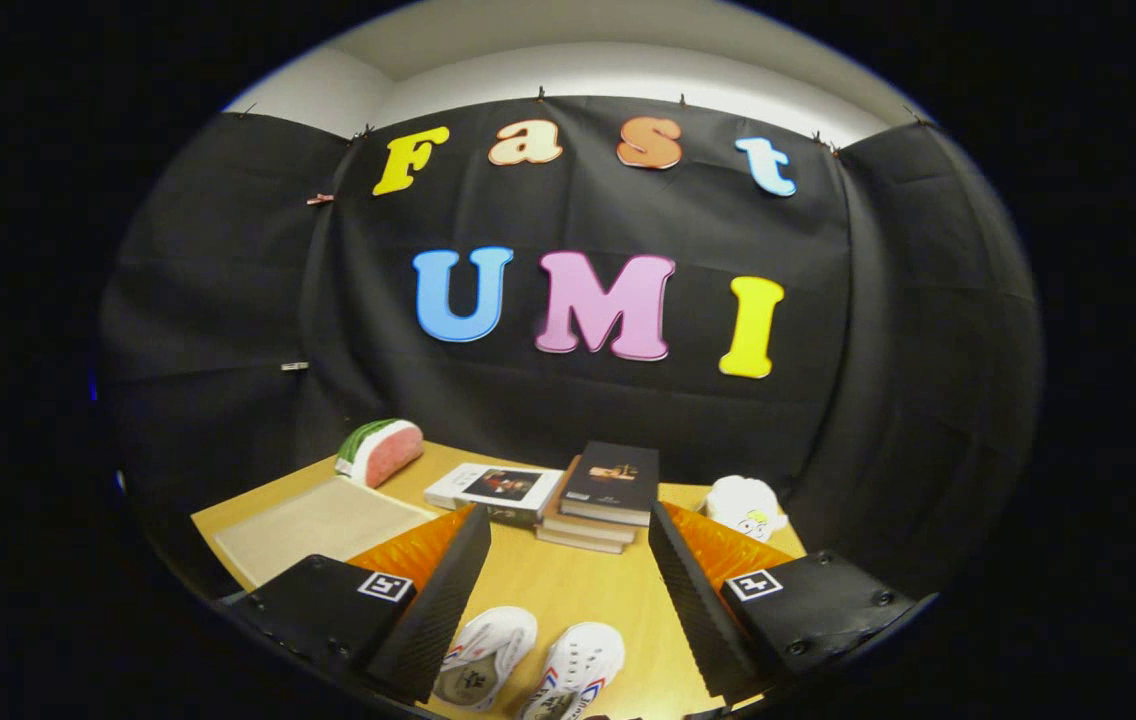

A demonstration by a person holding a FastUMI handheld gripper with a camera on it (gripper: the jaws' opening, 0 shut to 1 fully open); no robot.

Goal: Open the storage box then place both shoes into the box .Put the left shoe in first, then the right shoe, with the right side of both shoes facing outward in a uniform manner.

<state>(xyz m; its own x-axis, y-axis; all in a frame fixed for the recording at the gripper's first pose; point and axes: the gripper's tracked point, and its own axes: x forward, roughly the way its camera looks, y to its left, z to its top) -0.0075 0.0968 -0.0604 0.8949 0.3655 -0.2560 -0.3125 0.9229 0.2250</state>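
I'm seeing both white shoes, one (483, 655) beside the other (573, 675), lying low between my wide-spread gripper (568, 585) fingers; stacked books (598, 495) lie beyond. I judge opening the storage box comes next, and I must first find it.

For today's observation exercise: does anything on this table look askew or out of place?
Nothing is spilled or damaged. The two white shoes lie between the open gripper fingers, toes splayed slightly apart. On the book stack, the top book sits skewed. A watermelon-slice toy seems an odd neighbour.
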